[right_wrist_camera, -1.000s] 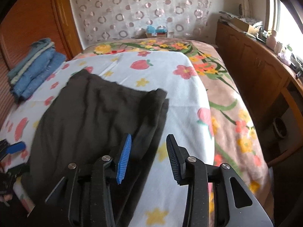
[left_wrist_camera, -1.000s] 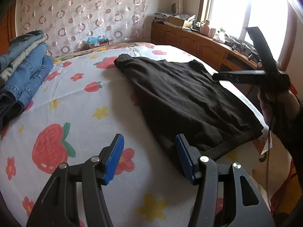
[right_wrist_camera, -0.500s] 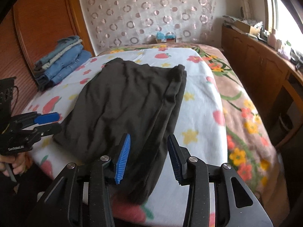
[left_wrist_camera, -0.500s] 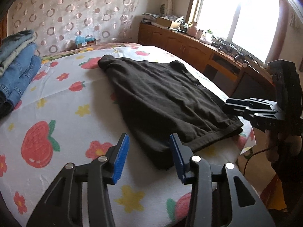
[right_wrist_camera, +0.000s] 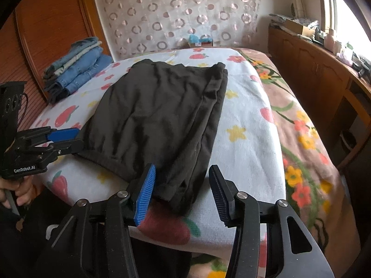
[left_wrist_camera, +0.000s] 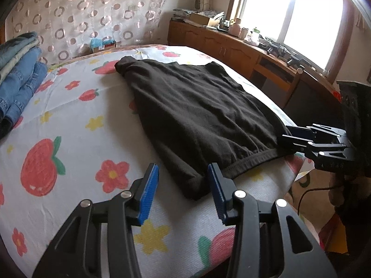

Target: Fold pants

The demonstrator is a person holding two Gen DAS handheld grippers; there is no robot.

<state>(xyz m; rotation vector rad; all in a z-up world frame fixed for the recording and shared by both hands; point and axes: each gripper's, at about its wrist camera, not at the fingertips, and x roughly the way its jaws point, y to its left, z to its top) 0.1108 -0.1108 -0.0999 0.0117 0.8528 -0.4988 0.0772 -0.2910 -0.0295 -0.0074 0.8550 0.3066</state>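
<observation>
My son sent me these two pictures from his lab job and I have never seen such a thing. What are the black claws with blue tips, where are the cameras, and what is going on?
No machine works here: a person holds a hand tool in each hand, each ending in a two-finger gripper with blue pads. A fisheye camera sits on each tool and looks forward along its fingers.

One picture comes from the left gripper, the other from the right gripper. Each also shows the other tool at its edge.

On the bed's strawberry-print sheet lie black pants, folded flat. Each gripper is open at a near corner of the pants; neither holds anything. A stack of folded jeans lies at the bed's far side.
</observation>
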